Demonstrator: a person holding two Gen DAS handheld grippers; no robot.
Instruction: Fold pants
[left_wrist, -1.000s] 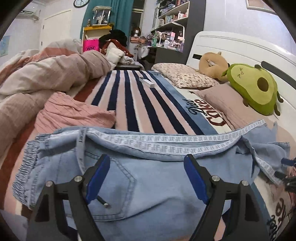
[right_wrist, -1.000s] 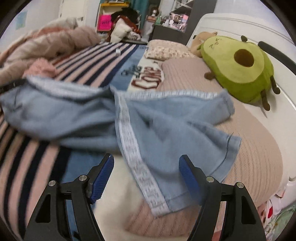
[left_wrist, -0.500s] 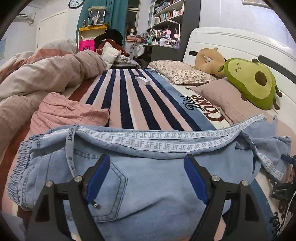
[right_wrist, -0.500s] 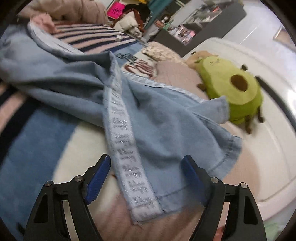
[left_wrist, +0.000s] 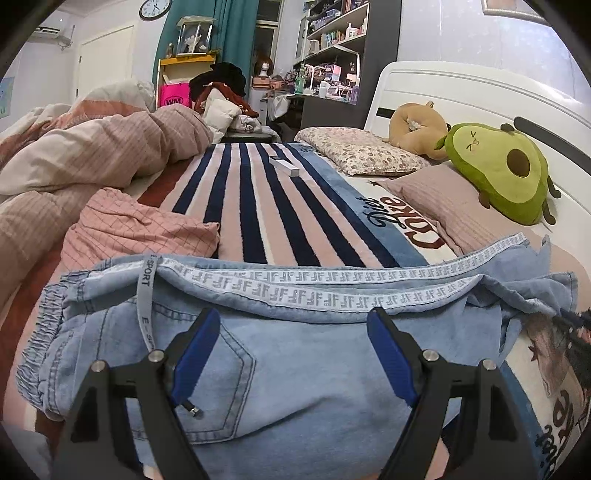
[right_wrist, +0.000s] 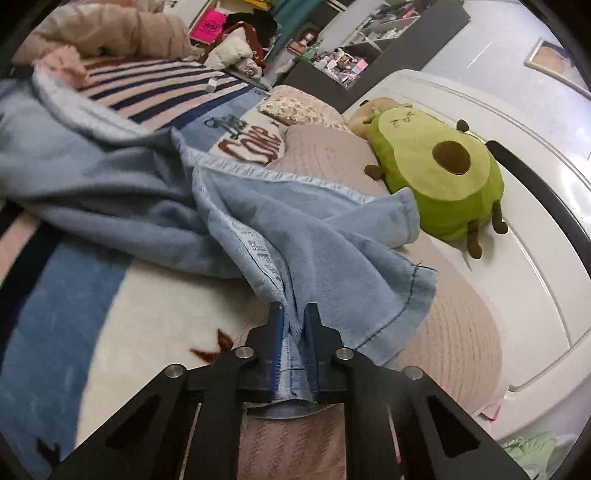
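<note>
Light blue denim pants (left_wrist: 295, 373) with white patterned side stripes lie across the bed, waistband at the left, legs running right. My left gripper (left_wrist: 291, 350) is open, its blue pads hovering over the seat of the pants near the back pocket. In the right wrist view the pants (right_wrist: 258, 229) stretch left, and my right gripper (right_wrist: 294, 332) is shut on the leg hem, pinching bunched fabric by the side stripe and lifting it slightly off the bed.
A green avocado plush (right_wrist: 436, 173) and a tan plush (left_wrist: 417, 125) lie by the white headboard (left_wrist: 480, 96). Pillows (left_wrist: 362, 155), a rumpled pink duvet (left_wrist: 92, 158) and a small white box (left_wrist: 283, 165) lie on the striped blanket (left_wrist: 258, 206).
My right gripper has dropped onto the leg hem and closed on it; it was open before. The left gripper stays open over the seat, nearly unmoved.
</note>
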